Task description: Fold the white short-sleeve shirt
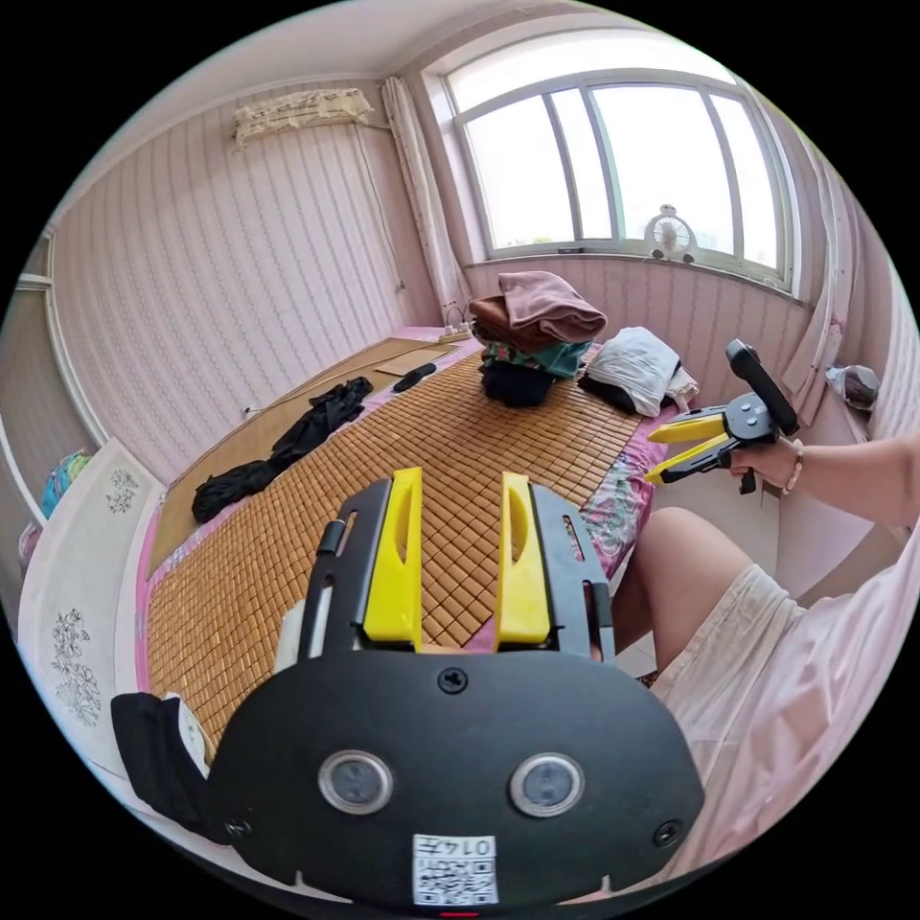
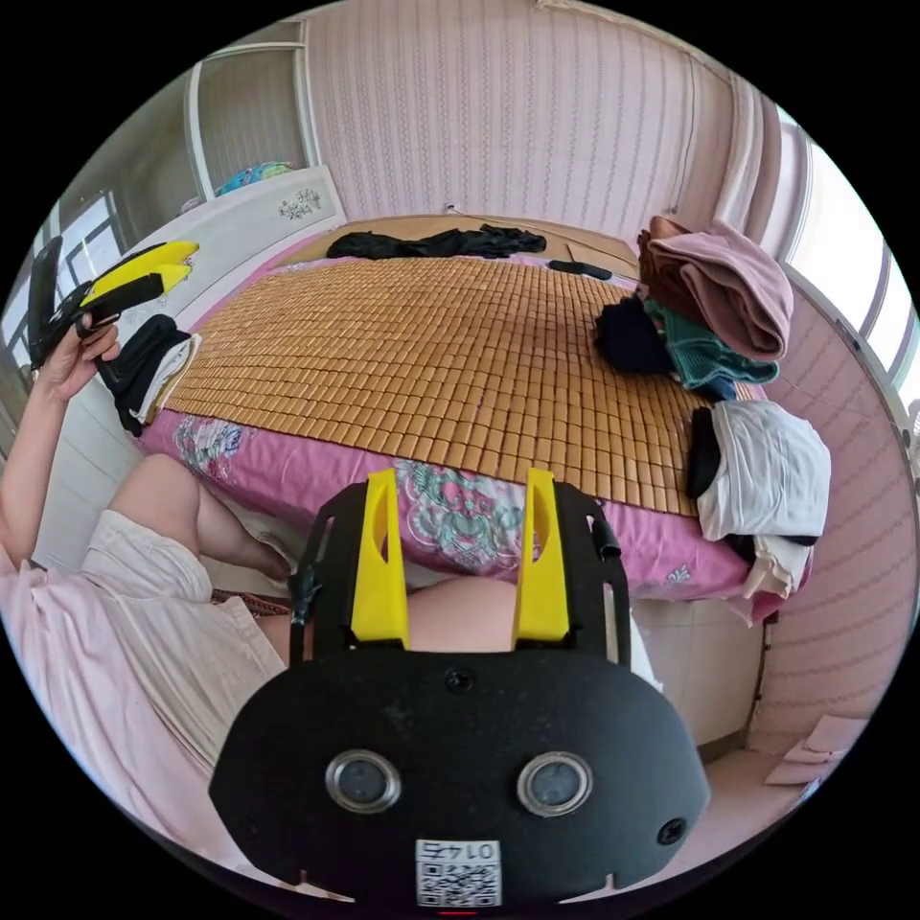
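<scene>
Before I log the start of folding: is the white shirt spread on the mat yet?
No. The white shirt lies bunched in a heap at the edge of the bamboo mat, beside the clothes pile, untouched.

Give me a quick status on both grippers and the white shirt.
Left gripper open, empty, over the bamboo mat. Right gripper open, empty, off the bed edge. White shirt untouched, bundled beside the clothes stack. Nothing blocking.

Premises are presenting as a home bedroom: a bed (image 2: pixel 287 450) is carrying a bamboo sleeping mat (image 2: pixel 431 345), with clothes piles (image 2: pixel 714 307) sitting at one end. Pink striped wallpaper (image 1: pixel 240 249) is covering the walls, an air conditioner (image 1: pixel 302 110) is hanging high, and a window (image 1: pixel 623 163) is letting in daylight.
</scene>
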`<move>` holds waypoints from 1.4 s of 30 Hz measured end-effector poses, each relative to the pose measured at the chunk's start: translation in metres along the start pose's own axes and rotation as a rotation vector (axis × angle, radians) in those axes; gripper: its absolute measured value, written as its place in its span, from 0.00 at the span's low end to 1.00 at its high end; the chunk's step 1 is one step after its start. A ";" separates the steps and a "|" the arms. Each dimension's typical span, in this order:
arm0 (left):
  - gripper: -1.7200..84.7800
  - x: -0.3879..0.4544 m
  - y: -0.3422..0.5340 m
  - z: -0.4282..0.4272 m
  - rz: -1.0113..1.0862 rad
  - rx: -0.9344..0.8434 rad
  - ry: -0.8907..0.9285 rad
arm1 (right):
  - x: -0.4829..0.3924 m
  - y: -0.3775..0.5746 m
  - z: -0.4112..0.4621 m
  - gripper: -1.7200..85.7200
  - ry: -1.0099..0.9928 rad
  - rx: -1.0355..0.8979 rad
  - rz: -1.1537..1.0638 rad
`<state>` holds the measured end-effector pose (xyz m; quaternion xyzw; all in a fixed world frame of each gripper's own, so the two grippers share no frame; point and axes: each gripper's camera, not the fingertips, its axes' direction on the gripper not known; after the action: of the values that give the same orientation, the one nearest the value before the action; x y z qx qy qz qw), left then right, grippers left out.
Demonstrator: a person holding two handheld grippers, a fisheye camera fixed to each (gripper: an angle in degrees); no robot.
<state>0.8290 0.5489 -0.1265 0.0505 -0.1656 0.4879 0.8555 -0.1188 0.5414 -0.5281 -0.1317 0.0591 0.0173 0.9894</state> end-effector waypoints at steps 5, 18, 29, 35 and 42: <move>0.18 0.074 -0.053 0.065 0.061 -0.004 0.096 | 0.054 0.034 -0.021 0.22 0.062 0.019 0.037; 0.18 0.244 -0.185 0.258 0.223 -0.113 0.381 | 0.243 0.077 -0.021 0.20 0.162 0.028 0.210; 0.17 0.366 -0.285 0.442 0.171 -0.177 0.495 | 0.368 0.003 0.045 0.15 0.165 -0.107 0.185; 0.16 0.401 -0.317 0.518 0.142 -0.272 0.532 | 0.395 0.006 0.097 0.15 0.253 -0.234 0.132; 0.13 0.429 -0.327 0.590 0.154 -0.458 0.501 | 0.417 0.022 0.071 0.05 0.171 -0.136 0.102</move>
<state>1.1701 0.5840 0.5954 -0.2768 -0.0588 0.4984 0.8195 0.3020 0.5892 -0.5165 -0.1965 0.1483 0.0602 0.9673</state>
